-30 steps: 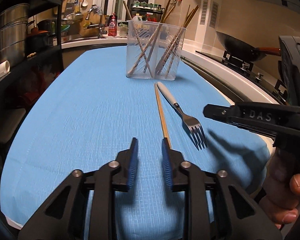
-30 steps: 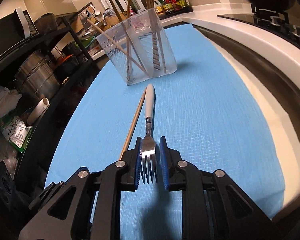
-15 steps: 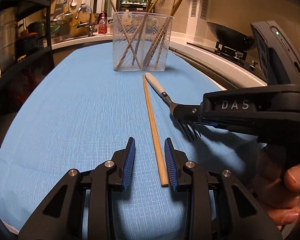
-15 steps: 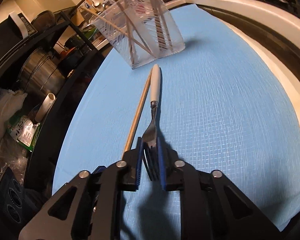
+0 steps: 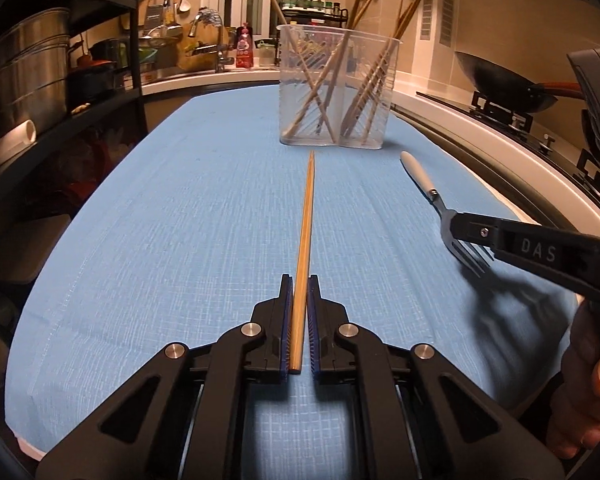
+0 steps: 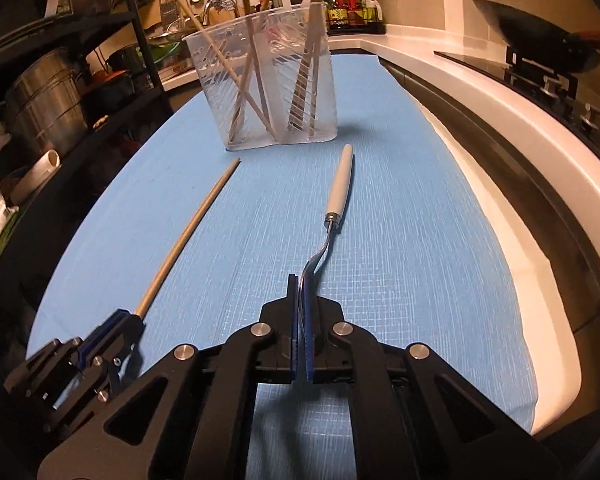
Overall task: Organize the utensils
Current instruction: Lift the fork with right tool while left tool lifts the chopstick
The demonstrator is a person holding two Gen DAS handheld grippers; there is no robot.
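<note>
Your left gripper [image 5: 299, 300] has its fingers clamped on the near end of a chopstick [image 5: 306, 216]. The stick lies flat along the blue mat [image 5: 180, 220] and points straight at the clear holder [image 5: 338, 88], its far tip just short of the holder's base.

Your right gripper [image 6: 300, 300] has its fingers pressed together on the head of the fork [image 6: 336, 200]. In the left view the tines stick out past the finger, and the fork's white handle angles toward the holder, its tip near the base but apart from it. The right view shows the neck curving up out of the pads.

The holder stands upright at the far end of the mat, with several chopsticks leaning inside it. Chopstick and fork lie apart, the fork on the right.
</note>
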